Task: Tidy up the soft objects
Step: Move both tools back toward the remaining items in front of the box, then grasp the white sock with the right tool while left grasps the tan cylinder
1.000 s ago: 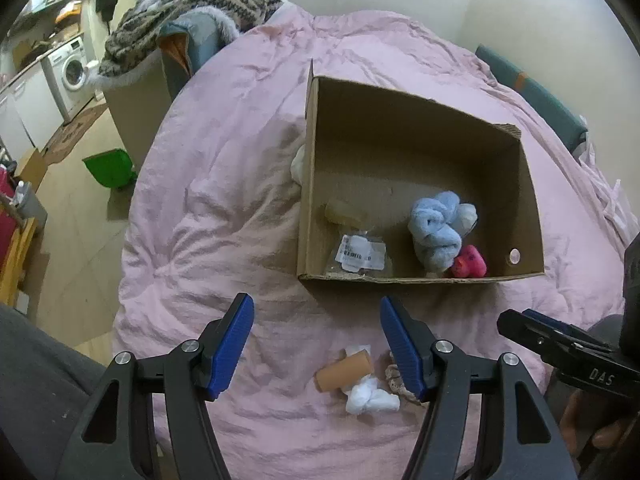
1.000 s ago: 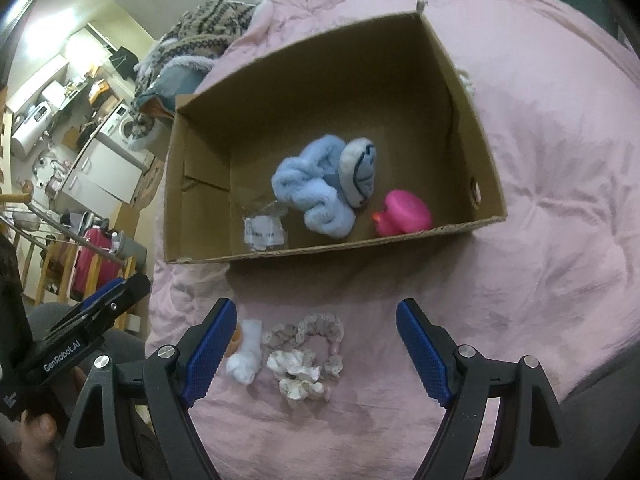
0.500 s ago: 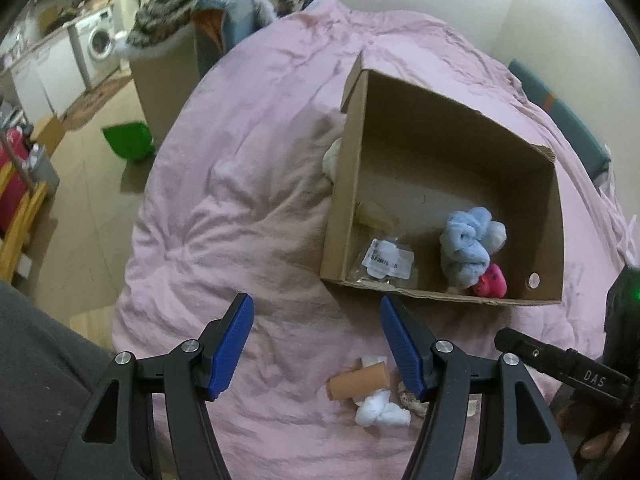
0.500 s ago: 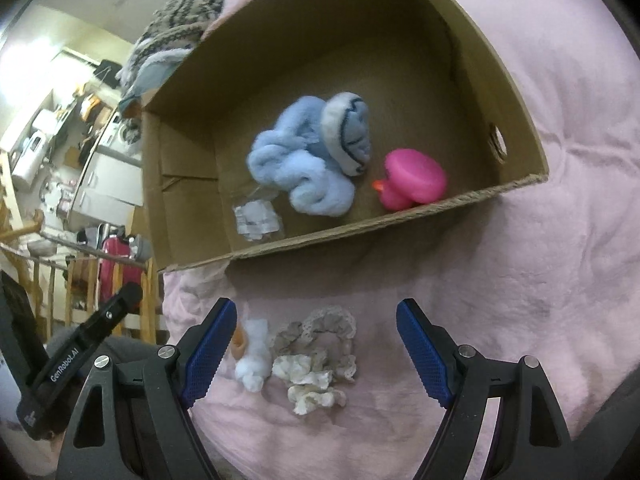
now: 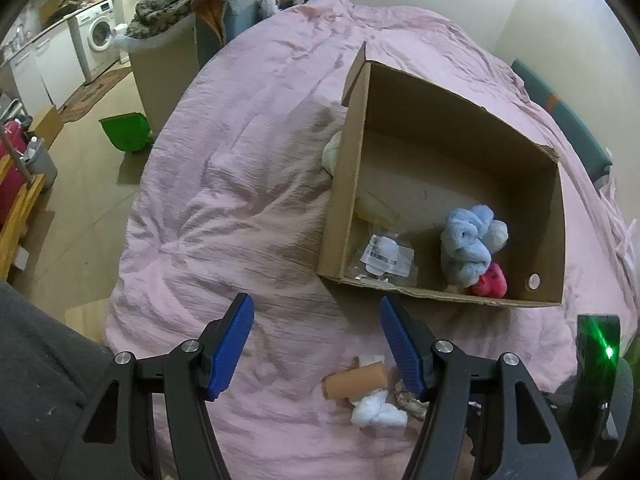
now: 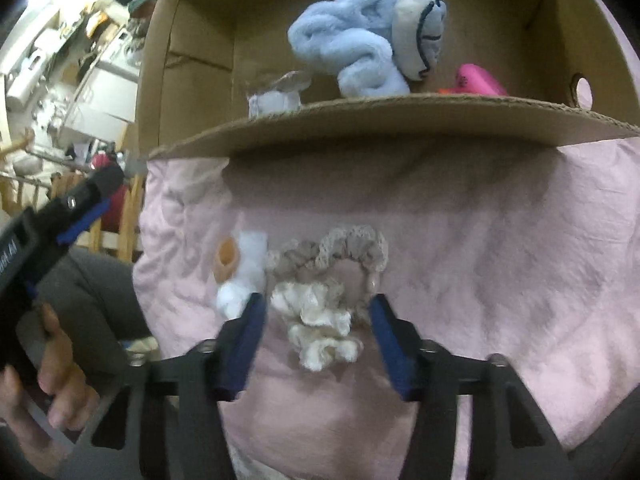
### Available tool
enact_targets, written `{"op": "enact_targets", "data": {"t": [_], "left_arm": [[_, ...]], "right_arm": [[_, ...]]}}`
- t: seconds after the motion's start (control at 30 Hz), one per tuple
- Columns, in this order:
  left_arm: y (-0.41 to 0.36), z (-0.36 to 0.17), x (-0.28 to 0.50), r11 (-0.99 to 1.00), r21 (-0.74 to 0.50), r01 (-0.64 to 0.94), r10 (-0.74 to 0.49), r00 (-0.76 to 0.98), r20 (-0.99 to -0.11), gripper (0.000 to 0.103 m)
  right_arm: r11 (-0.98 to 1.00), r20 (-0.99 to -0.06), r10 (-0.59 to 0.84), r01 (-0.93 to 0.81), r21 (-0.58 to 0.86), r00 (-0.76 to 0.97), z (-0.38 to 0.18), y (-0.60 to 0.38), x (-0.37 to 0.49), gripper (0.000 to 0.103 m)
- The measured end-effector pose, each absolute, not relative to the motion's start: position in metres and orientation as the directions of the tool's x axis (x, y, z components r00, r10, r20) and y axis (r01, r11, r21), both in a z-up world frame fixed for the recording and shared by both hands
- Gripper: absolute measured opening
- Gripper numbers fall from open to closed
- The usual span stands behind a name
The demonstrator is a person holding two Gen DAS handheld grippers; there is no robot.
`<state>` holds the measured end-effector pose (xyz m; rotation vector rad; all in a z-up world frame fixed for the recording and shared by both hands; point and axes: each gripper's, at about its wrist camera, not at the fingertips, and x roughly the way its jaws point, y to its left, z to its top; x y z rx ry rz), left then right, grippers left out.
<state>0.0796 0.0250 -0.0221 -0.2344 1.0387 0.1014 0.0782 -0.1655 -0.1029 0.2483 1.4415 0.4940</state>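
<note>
**Right wrist view: open fingers around the scrunchies**

Right wrist view shows the right gripper (image 6: 316, 308) low over the pink blanket (image 6: 480, 248). Its blue fingers (image 6: 248, 336) are spread wide and hold nothing. The cream scrunchie (image 6: 316, 324) lies between them. I cannot tell if the fingers touch it. The beige scrunchie (image 6: 340, 248) lies just behind it, touching it. A white fluffy ball (image 6: 244, 272) and a small orange tube (image 6: 227, 260) sit just to the left.

The left gripper (image 5: 316, 320) is spread wide too and holds nothing. It hovers over the blanket, near the front wall of the cardboard box (image 5: 440, 296).

The left wrist view looks down into the box. There you see a blue plush toy (image 5: 468, 248), a pink toy (image 5: 490, 282) beside it, and a clear bag with a label (image 5: 384, 258). It also shows something white (image 5: 332, 154) outside the box, touching its left wall. The right view does not show that.

The right view shows both scrunchies whole. In the left view they are mostly hidden behind a finger.
</note>
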Motion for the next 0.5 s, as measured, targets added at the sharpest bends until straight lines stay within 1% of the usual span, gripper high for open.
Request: {"op": "enact_targets", "data": {"t": [0.03,0.07,0.1,0.13,0.2,0.33,0.5], "left_arm": [[0.026,-0.022,0.079,0.970,-0.143,-0.199,-0.023,0.505,-0.863,0.063],[0.027,-0.023,0.080,0.969,-0.143,-0.201,-0.023,0.504,-0.864,0.063],[0.028,-0.024,0.080,0.968,-0.145,-0.204,-0.024,0.501,-0.865,0.063],[0.028,-0.025,0.080,0.967,-0.146,-0.207,-0.024,0.497,-0.867,0.063],[0.029,-0.026,0.081,0.967,-0.144,-0.208,-0.024,0.491,-0.871,0.063],[0.029,-0.028,0.080,0.968,-0.138,-0.207,-0.022,0.482,-0.876,0.063],[0.026,-0.039,0.081,0.970,-0.162,-0.179,-0.072,0.426,-0.902,0.062]], "right_arm": [[0.878,-0.887,0.458,-0.181,0.443,0.054,-0.103,-0.165,0.076,0.053],[0.879,-0.890,0.454,-0.191,0.437,0.051,-0.102,-0.164,0.073,0.041],[0.882,-0.896,0.442,-0.205,0.424,0.050,-0.103,-0.162,0.071,0.022],[0.890,-0.905,0.422,-0.218,0.401,0.058,-0.101,-0.160,0.069,0.016],[0.889,-0.900,0.426,-0.227,0.398,0.091,-0.096,-0.162,0.066,0.013],[0.858,-0.850,0.500,-0.226,0.461,0.167,-0.075,-0.176,0.066,0.012],[0.829,-0.787,0.559,-0.196,0.523,0.261,-0.053,-0.196,0.066,0.012]]}}
